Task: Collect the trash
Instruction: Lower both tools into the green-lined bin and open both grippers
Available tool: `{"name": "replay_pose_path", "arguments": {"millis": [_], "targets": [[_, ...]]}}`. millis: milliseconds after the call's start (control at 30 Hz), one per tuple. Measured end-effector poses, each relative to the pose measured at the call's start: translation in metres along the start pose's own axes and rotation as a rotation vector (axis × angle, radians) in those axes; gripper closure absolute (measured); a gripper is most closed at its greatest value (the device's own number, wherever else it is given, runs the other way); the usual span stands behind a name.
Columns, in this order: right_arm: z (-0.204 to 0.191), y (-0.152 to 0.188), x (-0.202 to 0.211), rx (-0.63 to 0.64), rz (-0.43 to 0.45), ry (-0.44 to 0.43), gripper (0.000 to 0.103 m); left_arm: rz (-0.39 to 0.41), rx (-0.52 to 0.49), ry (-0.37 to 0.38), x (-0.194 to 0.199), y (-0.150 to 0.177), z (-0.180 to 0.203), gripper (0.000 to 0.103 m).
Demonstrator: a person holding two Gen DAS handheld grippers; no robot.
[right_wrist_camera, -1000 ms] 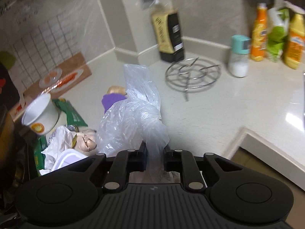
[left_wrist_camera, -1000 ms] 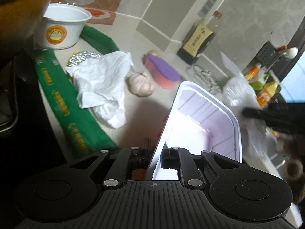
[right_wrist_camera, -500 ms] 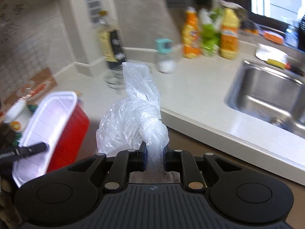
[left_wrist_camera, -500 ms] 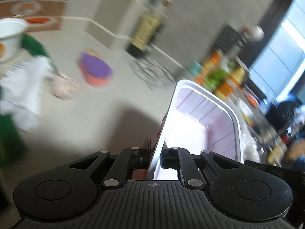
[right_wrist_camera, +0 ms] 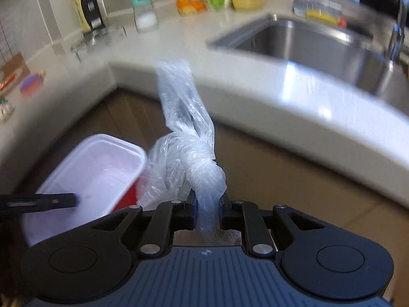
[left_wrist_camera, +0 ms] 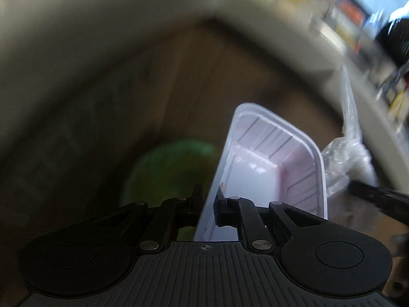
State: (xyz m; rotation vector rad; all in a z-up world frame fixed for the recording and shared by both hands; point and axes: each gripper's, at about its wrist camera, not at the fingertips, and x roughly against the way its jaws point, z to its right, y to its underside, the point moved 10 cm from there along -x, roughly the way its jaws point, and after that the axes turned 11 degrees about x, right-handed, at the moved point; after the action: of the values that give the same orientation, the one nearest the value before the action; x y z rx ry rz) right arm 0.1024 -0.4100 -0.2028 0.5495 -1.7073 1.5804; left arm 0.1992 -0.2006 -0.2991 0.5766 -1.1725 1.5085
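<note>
Left wrist view: my left gripper point(left_wrist_camera: 207, 199) is clamped on the near rim of a white food tray point(left_wrist_camera: 276, 158), which stands on edge in the jaws with its open side turned right and its long axis running straight away from me along the fingers. Below and just left of the tray lies a blurred green round shape point(left_wrist_camera: 163, 174), which I take to be the bin, though the blur leaves that uncertain; it sits low against the brown cabinet front point(left_wrist_camera: 115, 102) under the curve of the pale counter point(left_wrist_camera: 76, 20). That is the relation the drop turns on: the bin lies ahead of and beneath my left fingers, a little to their left, so the tray's far end already points down toward it. From the right wrist view, my right gripper point(right_wrist_camera: 207, 204) is pinched on the twisted neck of a knotted clear plastic bag point(right_wrist_camera: 186, 153), whose tail stands up and away from the jaws, its long axis also in line with the fingers. The tray, red on its outside, shows just left of the bag, the two nearly touching. The bin does not show in that view, so my left hand looks the nearer to it. The sink point(right_wrist_camera: 319, 43) lies well apart, up on the counter to the right
</note>
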Motion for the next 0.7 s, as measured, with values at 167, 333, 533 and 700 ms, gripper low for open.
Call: {"name": "replay_pose_path", "arguments": {"millis": [167,333,533,700], "targets": [[0.026,0.079,-0.051,-0.05,-0.165,0.039,0.088,-0.161,0.025,-0.125,-0.11,0.047,-0.033,0.091],[0.046,0.127,-0.082,-0.098,-0.26,0.054,0.088,-0.131,0.076,-0.173,-0.201,0.047,-0.066,0.089],[0.042,0.146,-0.12,-0.026,-0.308,0.057,0.088,-0.213,0.115,-0.207,-0.294,0.054,-0.101,0.079],[0.029,0.145,-0.137,0.052,-0.316,0.024,0.088,-0.189,0.173,-0.16,-0.277,0.05,-0.11,0.079]]}}
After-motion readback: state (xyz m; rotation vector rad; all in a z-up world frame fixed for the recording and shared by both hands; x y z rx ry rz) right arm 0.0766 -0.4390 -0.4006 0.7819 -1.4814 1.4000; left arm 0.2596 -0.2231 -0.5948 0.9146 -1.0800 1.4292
